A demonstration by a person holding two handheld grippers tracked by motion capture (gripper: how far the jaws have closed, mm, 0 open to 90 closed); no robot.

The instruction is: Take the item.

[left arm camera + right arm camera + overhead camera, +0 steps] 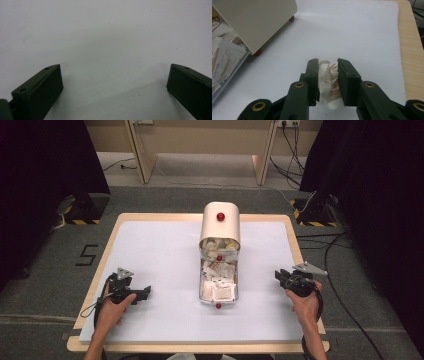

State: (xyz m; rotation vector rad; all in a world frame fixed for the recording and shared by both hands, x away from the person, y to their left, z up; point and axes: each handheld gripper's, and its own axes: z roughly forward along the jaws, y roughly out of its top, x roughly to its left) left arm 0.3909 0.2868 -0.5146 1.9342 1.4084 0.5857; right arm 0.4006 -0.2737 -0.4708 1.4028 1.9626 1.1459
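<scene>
The right hand-held gripper pinches a crumpled sachet over the counter, right of the box; the left hand-held gripper is spread

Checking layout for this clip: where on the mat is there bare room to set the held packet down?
Bare mat lies between the left gripper and the cream box, and between the box's open tray and the right gripper clamping the packet. The tray itself is crowded with packets.

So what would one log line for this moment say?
right gripper: shut on crumpled paper packet | left gripper: open, empty, over white mat | cream box: drawer out, full of packets
</scene>
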